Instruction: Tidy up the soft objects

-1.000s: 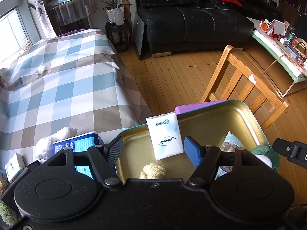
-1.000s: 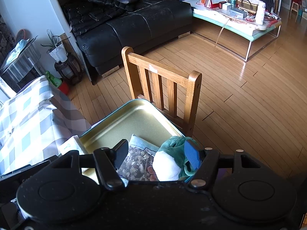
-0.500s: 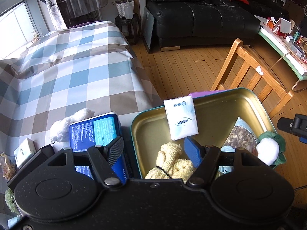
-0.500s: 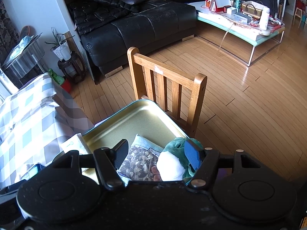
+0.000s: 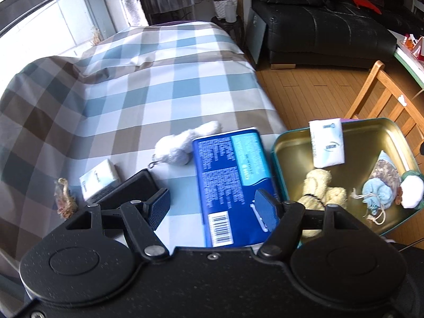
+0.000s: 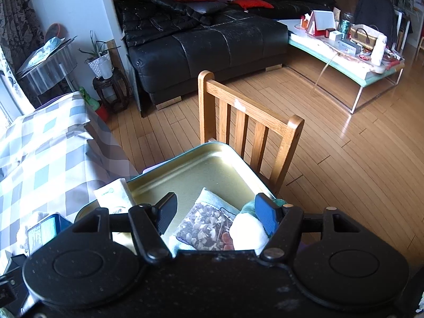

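While flat on checked cloth (image 5: 148,84), blue pack (image 5: 230,175) lengthwise, barcode nearest

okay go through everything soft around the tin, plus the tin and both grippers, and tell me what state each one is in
left gripper: open, empty, over the blue pack.
right gripper: open, empty, over the tin.
tin: lidless, partly filled.
white tissue pack: leaning on the tin's far wall.
yellow plush: in the tin.
blue pack: flat on the checked cloth.
white plush: on the cloth, outside the tin.
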Available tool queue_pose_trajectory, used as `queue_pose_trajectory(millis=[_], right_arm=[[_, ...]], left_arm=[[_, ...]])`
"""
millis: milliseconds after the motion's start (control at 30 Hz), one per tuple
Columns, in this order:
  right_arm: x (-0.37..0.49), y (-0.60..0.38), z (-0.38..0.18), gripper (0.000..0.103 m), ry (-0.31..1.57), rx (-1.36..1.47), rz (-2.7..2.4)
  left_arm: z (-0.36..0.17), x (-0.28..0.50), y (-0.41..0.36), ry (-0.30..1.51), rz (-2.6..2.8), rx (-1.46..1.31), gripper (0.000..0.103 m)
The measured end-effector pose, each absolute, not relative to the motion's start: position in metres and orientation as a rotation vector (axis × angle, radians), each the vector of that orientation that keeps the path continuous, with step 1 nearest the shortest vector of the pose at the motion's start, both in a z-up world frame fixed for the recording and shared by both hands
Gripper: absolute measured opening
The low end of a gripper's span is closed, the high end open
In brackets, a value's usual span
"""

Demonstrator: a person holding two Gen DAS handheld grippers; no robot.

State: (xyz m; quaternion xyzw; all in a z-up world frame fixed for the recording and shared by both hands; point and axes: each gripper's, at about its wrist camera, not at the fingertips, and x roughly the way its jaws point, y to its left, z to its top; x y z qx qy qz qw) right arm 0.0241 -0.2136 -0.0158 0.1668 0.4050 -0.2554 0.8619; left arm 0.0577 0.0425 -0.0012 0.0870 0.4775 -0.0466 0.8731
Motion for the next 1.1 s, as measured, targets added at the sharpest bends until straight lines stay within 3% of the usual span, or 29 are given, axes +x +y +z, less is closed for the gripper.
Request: queue_pose_trajectory(millis=[567,1100], right_arm=[[0.027,-0.180,-0.010,0.066,0.818,0.242,-0.439],[0.026,-0.148,-0.008,0.069,0.790,0.154,-0.348]], left_arm=[[-0.002,0.031,0.172,1.052,0.209,0.152,0.067],[-0.040,0.012,0.239,1.169,0.388,0.051,0.068]])
